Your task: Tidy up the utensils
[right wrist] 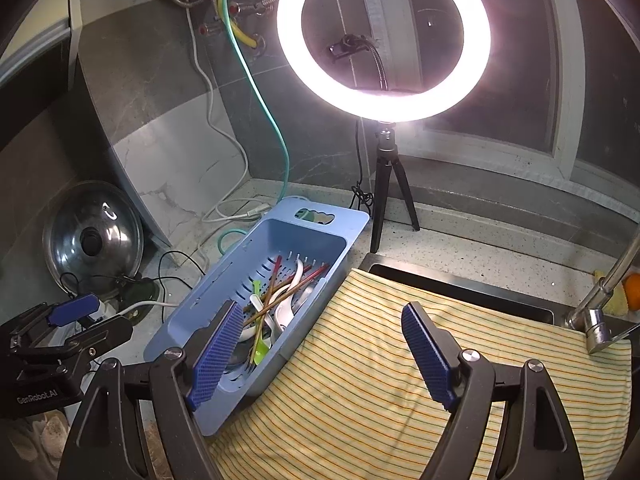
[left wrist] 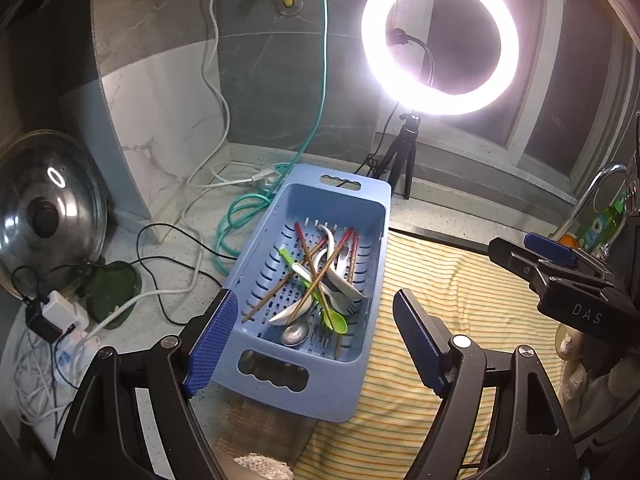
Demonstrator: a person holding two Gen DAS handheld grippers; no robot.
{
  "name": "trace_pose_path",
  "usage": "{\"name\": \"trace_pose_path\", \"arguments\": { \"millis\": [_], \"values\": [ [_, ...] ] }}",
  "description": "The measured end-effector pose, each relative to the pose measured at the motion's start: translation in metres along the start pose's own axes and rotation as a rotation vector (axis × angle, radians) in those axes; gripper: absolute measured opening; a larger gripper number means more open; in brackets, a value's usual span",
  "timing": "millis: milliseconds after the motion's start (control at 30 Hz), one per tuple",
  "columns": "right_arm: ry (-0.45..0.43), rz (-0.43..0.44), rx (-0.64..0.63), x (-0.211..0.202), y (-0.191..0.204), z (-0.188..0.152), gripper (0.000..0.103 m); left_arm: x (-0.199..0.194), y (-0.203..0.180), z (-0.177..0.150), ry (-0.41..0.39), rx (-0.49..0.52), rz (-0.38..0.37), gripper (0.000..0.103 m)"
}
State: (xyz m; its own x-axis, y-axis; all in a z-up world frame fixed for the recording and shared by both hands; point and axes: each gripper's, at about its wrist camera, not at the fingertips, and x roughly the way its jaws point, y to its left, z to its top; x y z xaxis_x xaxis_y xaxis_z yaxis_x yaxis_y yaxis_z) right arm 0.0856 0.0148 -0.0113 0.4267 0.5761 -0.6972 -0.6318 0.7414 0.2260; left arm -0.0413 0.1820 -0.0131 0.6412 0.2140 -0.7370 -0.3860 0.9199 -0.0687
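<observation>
Two claws are in front of me, both spread wide with nothing between the pads: the left claw hangs over the near end of the blue basket, and the right claw is above the striped cloth, its left pad overlapping the basket's right wall in the picture.

The utensils lie in a tangled heap on the basket's slotted floor, mid-frame in the left wrist view: wooden chopsticks with red ends crossed over white spoons, a green spoon, a metal spoon and a fork at the lower end. They overlap so much that I see none lying free of the rest.

Around the basket it is crowded. A teal hose drops from the wall at the top and coils beside the basket's left side, with white and black cables sprawled across the speckled counter. A steel pot lid leans at the left edge. A lit ring light on a small tripod stands just behind the basket, upper right, glaring hard. A faucet rises at the right edge. Grey tiled walls and a window frame close the back.
</observation>
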Motion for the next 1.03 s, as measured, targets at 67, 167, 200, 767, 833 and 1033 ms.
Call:
{"name": "trace_pose_path", "arguments": {
  "millis": [67,167,200,767,833,1033],
  "values": [
    [0.001,-0.001,0.002,0.0,-0.0005,-0.0005,0.078,0.0015,-0.0001,0.0004,0.005,0.002,-0.005,0.08],
    [0.004,-0.001,0.005,-0.0001,-0.0016,-0.001,0.079,0.0029,-0.0002,0.0008,0.01,0.003,-0.012,0.08],
    [0.005,-0.001,0.006,0.0,-0.002,-0.0012,0.079,0.003,-0.0003,0.0009,0.011,0.005,-0.012,0.08],
    [0.009,-0.008,0.004,-0.0002,-0.0052,-0.0024,0.079,0.0041,-0.0009,-0.0002,0.017,-0.001,-0.002,0.08],
    [0.008,-0.007,0.005,-0.0001,-0.0065,-0.0025,0.079,0.0031,-0.0016,-0.0005,0.015,0.001,-0.004,0.08],
    [0.016,-0.007,0.012,0.0001,-0.0098,-0.0042,0.079,0.0027,-0.005,-0.0013,0.016,0.012,0.006,0.08]
  ]
}}
